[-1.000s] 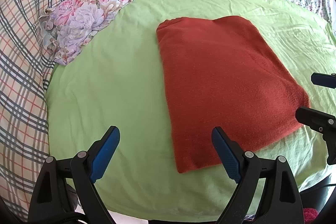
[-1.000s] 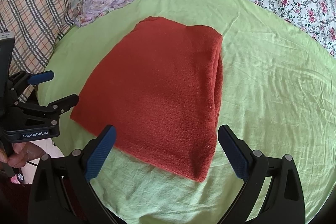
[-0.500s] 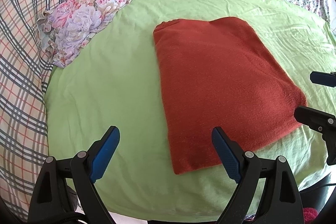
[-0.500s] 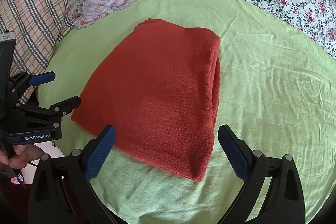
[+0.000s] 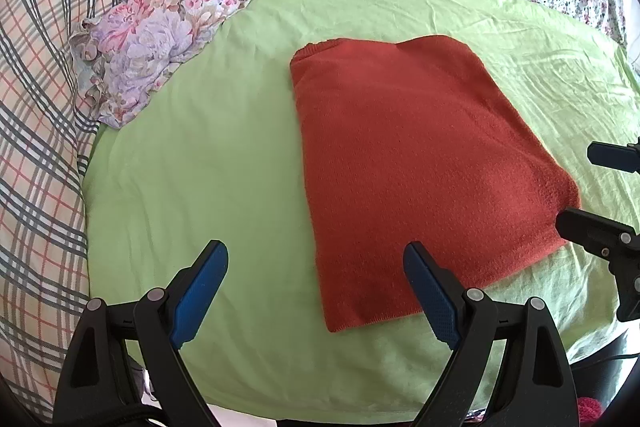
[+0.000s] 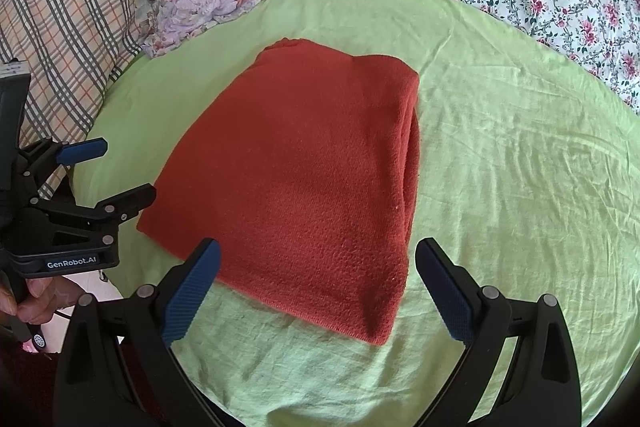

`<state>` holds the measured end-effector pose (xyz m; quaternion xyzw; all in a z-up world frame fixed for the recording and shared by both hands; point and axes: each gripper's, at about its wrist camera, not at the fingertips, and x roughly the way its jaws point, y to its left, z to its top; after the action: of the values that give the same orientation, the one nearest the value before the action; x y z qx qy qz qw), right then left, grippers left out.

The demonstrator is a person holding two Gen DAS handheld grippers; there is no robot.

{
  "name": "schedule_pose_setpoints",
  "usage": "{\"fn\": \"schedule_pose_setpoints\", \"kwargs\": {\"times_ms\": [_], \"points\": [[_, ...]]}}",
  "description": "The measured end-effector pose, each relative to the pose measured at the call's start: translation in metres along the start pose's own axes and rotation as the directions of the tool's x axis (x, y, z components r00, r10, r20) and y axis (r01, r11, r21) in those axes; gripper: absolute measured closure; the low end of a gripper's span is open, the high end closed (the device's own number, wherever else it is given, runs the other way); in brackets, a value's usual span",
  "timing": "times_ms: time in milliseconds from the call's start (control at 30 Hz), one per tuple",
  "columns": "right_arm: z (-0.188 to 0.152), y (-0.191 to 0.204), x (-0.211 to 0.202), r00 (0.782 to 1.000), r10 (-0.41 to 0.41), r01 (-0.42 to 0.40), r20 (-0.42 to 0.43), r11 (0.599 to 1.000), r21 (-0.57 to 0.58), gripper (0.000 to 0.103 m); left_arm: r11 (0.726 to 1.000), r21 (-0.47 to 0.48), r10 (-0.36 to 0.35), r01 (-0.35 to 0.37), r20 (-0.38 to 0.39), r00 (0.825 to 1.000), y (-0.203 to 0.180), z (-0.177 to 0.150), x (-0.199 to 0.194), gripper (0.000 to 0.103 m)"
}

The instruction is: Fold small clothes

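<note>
Trouble could come from the doubled right edge of the sweater (image 6: 304,171), which lies folded on the green sheet (image 6: 500,187) of the bed. Both grippers hover at its near end, holding nothing: the left gripper (image 5: 316,291) has its fingers spread over the near left corner, the right gripper (image 6: 318,291) has its fingers spread over the near right corner. A pinch that catches only the top layer would probably pull the fold apart. A grab into the loose sheet could drag the knit askew.
</note>
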<state>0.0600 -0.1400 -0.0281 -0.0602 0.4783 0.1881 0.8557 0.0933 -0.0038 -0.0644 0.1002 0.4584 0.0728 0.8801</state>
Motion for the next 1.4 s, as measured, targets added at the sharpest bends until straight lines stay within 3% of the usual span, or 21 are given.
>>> {"fn": "schedule_pose_setpoints", "kwargs": {"times_ms": [600,1400], "points": [[-0.001,0.003,-0.002,1.000,-0.003,0.003,0.006,1.000,0.004,0.005,1.000,0.002,0.006,-0.006,-0.001,1.000,0.000,0.000,-0.001,0.013],[0.028,-0.018,0.013,0.999,0.019,-0.020,0.031,1.000,0.024,0.005,0.998,0.001,0.057,-0.057,0.013,0.998,0.006,0.024,0.017,0.013]]}}
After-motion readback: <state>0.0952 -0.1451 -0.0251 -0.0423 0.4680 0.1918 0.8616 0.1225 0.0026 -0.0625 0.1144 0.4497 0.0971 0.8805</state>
